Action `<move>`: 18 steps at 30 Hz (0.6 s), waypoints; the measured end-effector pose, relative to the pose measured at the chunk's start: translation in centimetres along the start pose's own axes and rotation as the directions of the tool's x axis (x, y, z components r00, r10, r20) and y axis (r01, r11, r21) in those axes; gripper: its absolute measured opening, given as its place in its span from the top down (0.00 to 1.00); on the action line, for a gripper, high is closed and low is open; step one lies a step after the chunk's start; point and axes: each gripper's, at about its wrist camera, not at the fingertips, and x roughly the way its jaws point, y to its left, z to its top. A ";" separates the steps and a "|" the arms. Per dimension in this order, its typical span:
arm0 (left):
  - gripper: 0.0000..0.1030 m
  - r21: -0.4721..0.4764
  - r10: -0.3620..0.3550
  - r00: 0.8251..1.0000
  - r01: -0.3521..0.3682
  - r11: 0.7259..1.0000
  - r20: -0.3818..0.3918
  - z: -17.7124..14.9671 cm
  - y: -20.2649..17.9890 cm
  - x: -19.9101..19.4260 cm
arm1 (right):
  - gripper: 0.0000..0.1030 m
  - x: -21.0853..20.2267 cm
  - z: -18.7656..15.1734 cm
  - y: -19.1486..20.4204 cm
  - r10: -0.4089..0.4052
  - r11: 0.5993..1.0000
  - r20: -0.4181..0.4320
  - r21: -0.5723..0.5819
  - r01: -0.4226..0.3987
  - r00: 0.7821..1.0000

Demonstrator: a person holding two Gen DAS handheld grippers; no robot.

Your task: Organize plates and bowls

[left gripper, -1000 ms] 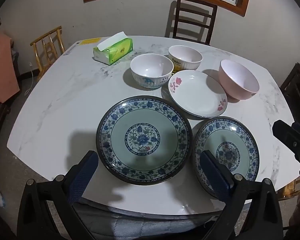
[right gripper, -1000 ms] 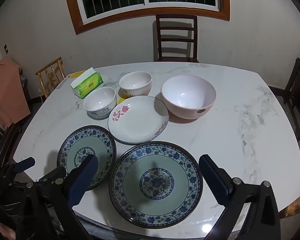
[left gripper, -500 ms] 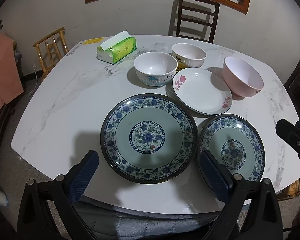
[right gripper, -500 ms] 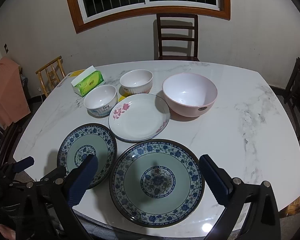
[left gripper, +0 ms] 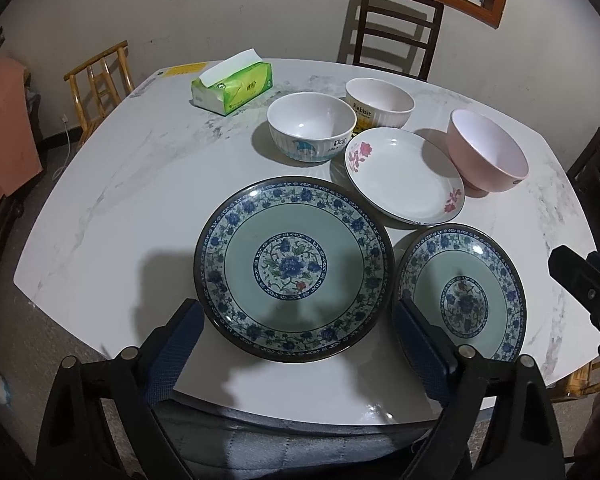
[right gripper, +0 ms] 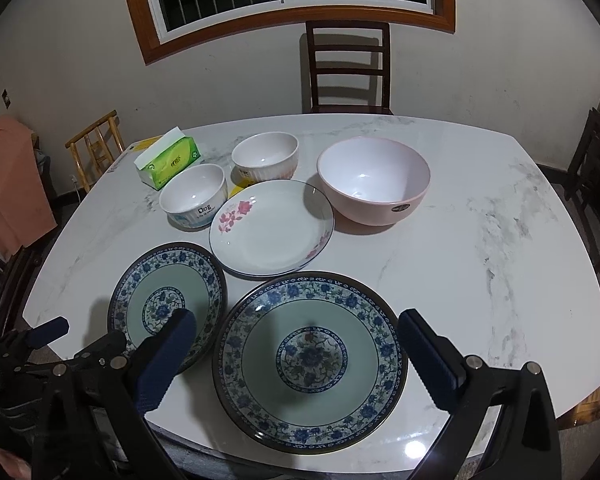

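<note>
Two blue-patterned plates lie at the near edge of the white marble table (left gripper: 112,184). In the left wrist view the left one (left gripper: 294,268) looks larger and the right one (left gripper: 462,298) smaller; in the right wrist view the right one (right gripper: 310,360) looks larger than the left one (right gripper: 166,304). Behind them lie a white plate with pink flowers (left gripper: 404,176) (right gripper: 272,226), a white "Dog" bowl (left gripper: 312,126) (right gripper: 194,194), a ribbed white bowl (left gripper: 380,102) (right gripper: 266,156) and a pink bowl (left gripper: 486,154) (right gripper: 374,178). My left gripper (left gripper: 296,340) is open above the left plate's near rim. My right gripper (right gripper: 296,344) is open above the right plate.
A green tissue box (left gripper: 232,84) (right gripper: 168,158) stands at the table's back left. A dark wooden chair (right gripper: 348,68) stands behind the table, a light wooden chair (left gripper: 100,76) at its left, more dark chairs (right gripper: 596,184) at the right.
Both grippers have moved slightly forward and lower toward the patterned plates. The dishes have not moved.
</note>
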 end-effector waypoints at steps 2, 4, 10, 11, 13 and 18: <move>0.10 0.000 0.007 1.000 -0.007 1.000 0.002 0.0 0.0 0.0 | 0.00 0.1 0.0 -0.1 -0.001 1.000 -0.001 0.002 0.001 1.000; 0.10 0.000 0.013 1.000 -0.013 1.000 0.003 -0.1 0.0 0.0 | 0.00 0.1 0.0 -0.1 0.004 1.000 -0.002 0.003 -0.004 1.000; 0.10 -0.003 0.015 1.000 -0.015 1.000 0.004 0.0 0.2 -0.1 | 0.00 0.0 -0.3 -0.1 0.004 1.000 0.001 0.001 -0.004 1.000; 0.10 -0.003 0.015 1.000 -0.015 1.000 0.005 0.0 0.2 -0.1 | 0.00 0.0 -0.3 -0.1 0.003 1.000 0.000 0.000 -0.003 1.000; 0.10 -0.004 0.014 1.000 -0.014 1.000 0.003 0.0 0.2 -0.1 | 0.00 0.0 -0.2 -0.1 0.003 1.000 0.000 -0.002 -0.003 1.000; 0.10 0.000 0.015 1.000 -0.015 1.000 0.005 0.1 0.2 -0.1 | 0.00 0.1 -0.1 0.0 0.006 1.000 0.000 -0.004 -0.006 1.000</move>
